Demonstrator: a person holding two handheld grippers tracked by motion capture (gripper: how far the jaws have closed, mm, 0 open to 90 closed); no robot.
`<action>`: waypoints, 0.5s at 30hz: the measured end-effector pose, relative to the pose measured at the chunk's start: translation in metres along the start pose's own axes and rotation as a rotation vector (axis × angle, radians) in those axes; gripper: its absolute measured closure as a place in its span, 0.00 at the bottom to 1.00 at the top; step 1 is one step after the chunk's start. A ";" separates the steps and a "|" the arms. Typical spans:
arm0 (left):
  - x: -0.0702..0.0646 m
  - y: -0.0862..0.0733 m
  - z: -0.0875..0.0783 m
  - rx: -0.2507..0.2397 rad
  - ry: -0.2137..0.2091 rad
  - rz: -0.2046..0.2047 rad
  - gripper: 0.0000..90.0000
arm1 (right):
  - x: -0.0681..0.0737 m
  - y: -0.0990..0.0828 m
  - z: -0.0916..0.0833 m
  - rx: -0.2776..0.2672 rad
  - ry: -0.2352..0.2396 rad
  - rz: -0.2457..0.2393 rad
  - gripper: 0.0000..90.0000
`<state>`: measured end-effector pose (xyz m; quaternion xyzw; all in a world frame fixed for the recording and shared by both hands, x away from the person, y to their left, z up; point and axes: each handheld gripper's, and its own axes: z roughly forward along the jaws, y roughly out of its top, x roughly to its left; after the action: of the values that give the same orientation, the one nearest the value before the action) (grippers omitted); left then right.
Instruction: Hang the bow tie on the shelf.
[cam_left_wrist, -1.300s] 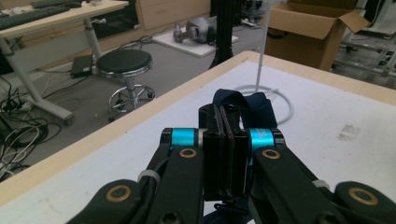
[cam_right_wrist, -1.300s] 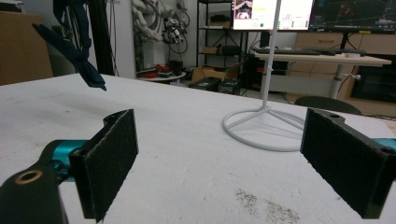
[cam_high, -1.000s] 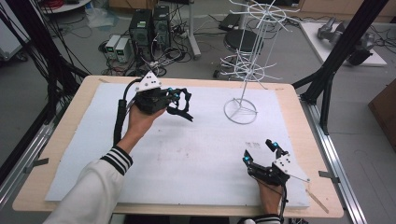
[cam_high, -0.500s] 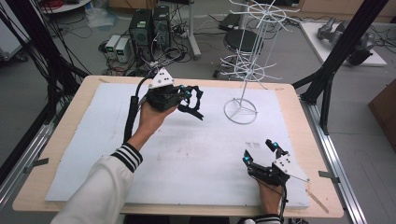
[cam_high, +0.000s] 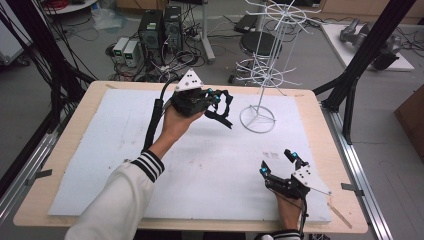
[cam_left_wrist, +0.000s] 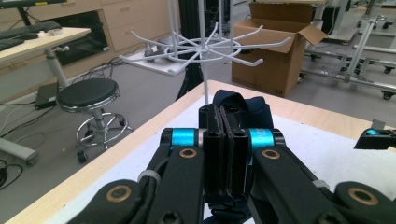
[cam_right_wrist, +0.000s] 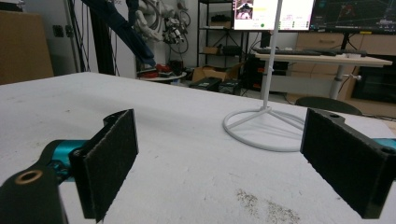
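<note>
Black jaws on cyan hinges, brass screws; white sleeve with striped cuff.

The left gripper, holding a dark strap, moved toward the wire stand.

wire rack ahead, bare mat between

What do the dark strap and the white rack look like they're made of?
The dark strap, clamped in the left gripper, looks like matte navy woven fabric: it folds softly and hangs limp. The white rack looks like thin metal wire coated glossy white: slim rigid rods and a ring base.
</note>
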<state>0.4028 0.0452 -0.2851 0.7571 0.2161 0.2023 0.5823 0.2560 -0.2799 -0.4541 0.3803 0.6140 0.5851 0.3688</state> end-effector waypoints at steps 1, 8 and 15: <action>0.000 0.000 0.001 -0.004 -0.006 -0.004 0.98 | 0.000 0.000 0.000 0.001 0.000 0.003 0.11; -0.002 0.007 0.012 -0.009 -0.025 -0.029 0.98 | -0.001 0.000 0.000 -0.003 -0.001 -0.002 0.11; -0.003 0.016 0.022 -0.024 -0.048 -0.035 0.98 | 0.000 0.000 0.000 -0.007 0.000 0.002 0.11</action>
<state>0.4137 0.0228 -0.2751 0.7508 0.2127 0.1764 0.5999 0.2561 -0.2804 -0.4542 0.3799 0.6116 0.5876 0.3694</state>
